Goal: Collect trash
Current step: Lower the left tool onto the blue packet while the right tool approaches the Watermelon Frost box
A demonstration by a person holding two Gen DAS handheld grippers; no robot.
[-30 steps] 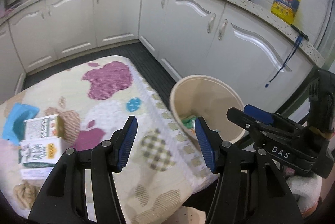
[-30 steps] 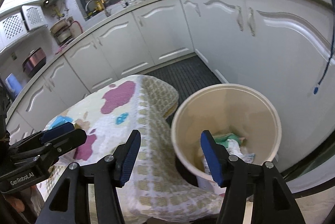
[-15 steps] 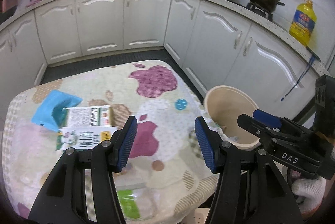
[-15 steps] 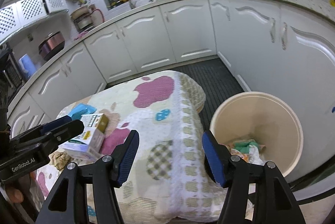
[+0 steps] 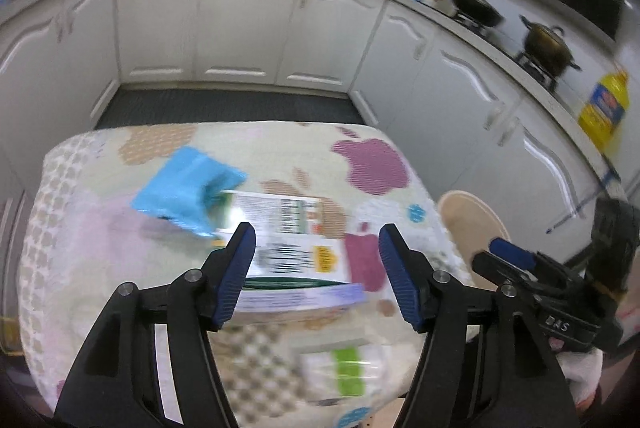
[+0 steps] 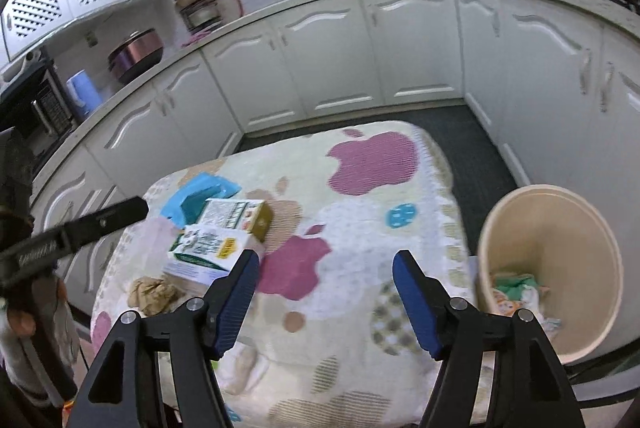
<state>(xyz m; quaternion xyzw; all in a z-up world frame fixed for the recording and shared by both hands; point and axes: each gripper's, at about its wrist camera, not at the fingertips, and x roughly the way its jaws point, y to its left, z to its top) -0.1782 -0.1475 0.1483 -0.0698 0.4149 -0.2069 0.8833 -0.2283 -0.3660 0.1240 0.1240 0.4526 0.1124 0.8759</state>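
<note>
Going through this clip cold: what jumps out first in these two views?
The apple-print tablecloth fills the middle, with two cartons and a blue packet clustered on its left side and a crumpled brown wad nearer the camera. Right of the table, a beige bin stands on the floor, already holding some scraps. The left gripper and right gripper hover open and empty.

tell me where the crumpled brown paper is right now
In the right wrist view the crumpled brown paper lies on the left part of the patterned tablecloth, near its front-left edge, just in front of the white milk carton.
</note>
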